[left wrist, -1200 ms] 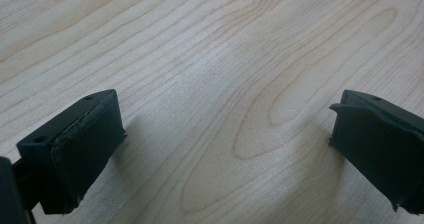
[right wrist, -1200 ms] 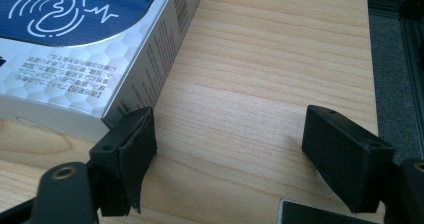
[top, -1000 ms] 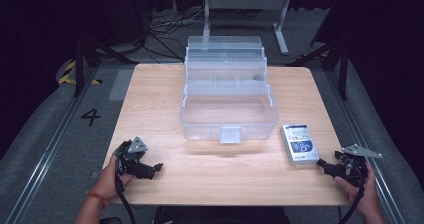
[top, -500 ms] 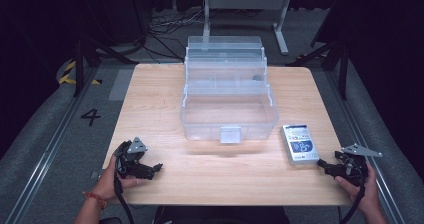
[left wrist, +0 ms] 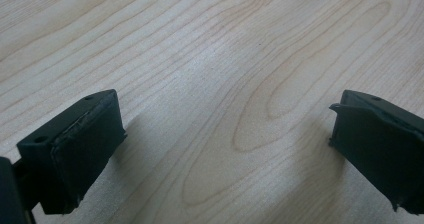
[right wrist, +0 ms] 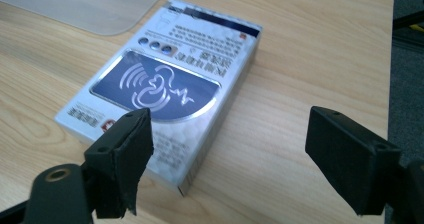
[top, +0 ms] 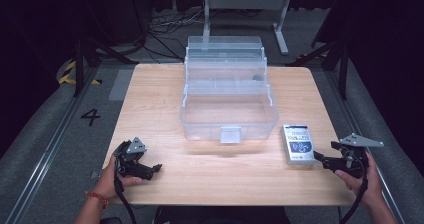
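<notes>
- Right gripper view: flat silver-and-blue box (right wrist: 160,91) lying face up on the wooden table (right wrist: 310,49), just ahead of the right gripper (right wrist: 227,149), jaws spread wide and holding nothing
- Looks like light, stiff cardboard with a glossy, likely slippery face; probably best pinched across the two long side edges, gently, to avoid denting
- High view: same box (top: 298,144) near the right edge of the table, just beside the clear plastic bin (top: 227,96), lid up, no contents made out
- Left gripper (left wrist: 225,149) low over bare wood well apart from the box, jaws wide apart, nothing between
</notes>
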